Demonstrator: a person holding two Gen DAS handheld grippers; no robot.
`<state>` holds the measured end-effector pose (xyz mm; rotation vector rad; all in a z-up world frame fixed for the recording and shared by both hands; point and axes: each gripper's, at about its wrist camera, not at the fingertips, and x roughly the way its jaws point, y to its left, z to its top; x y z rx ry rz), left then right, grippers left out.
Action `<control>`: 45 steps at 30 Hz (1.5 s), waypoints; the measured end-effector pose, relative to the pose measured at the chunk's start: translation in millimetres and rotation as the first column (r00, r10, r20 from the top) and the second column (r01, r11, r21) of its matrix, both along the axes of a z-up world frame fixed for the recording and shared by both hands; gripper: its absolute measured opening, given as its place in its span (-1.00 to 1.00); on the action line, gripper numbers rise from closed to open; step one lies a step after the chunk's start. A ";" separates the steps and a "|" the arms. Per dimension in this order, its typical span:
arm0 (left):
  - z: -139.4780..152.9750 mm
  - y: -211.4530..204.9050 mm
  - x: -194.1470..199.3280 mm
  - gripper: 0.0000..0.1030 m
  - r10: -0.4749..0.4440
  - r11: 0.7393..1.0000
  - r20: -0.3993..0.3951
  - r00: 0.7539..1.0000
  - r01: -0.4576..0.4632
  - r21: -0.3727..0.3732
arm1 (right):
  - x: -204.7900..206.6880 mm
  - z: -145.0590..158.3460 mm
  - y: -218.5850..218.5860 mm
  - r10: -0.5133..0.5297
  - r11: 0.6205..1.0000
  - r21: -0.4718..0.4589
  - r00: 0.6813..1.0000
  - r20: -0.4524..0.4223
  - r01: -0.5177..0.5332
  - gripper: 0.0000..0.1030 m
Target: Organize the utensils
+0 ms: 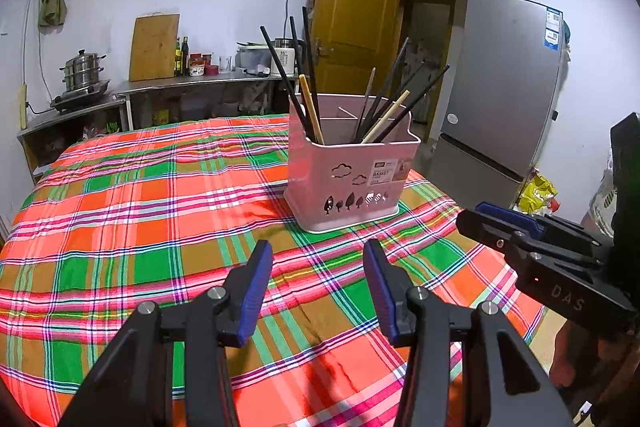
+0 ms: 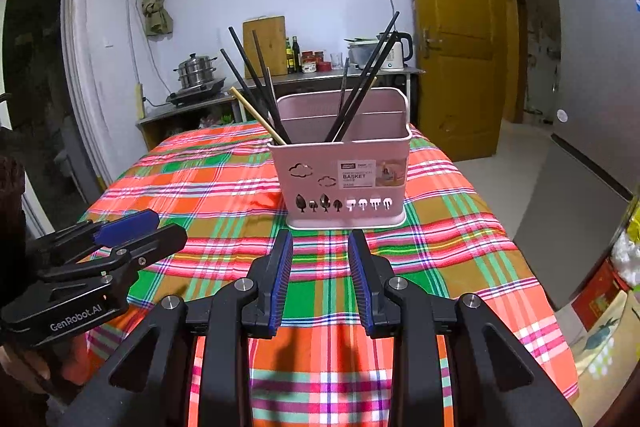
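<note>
Plaid-covered table bears a pink basket

Left wrist view: the camera sits just behind the left claw and looks forward and downward along its fingers, low over the plaid-covered desk. The pink basket stands ahead of the claw, slightly right of its line and near. The right claw enters at the right edge.

Right wrist view: the camera sits just behind the right claw, same downward tilt, with the pink basket almost straight ahead and near. The left claw enters at the left edge.

Both views share the basket, the desk, the rear counter, the yellow door and the refrigerator.
</note>
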<state>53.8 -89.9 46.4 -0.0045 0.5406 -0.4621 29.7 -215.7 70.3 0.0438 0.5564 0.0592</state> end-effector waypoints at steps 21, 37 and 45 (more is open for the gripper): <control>-4.6 3.4 -1.8 -0.05 0.010 1.000 0.008 1.000 -0.010 -0.002 | -2.2 -0.2 8.0 0.005 1.000 -0.006 1.000 -0.007 -0.005 -0.43; -5.7 3.7 -3.3 -0.04 0.016 1.000 0.018 1.000 -0.016 0.002 | -1.6 -1.4 9.2 0.004 1.000 -0.008 1.000 -0.007 -0.004 -0.42; -5.9 3.0 -3.2 -0.04 0.017 1.000 0.017 1.000 -0.017 0.004 | -0.9 -2.5 8.6 0.004 1.000 -0.005 1.000 -0.009 -0.004 -0.42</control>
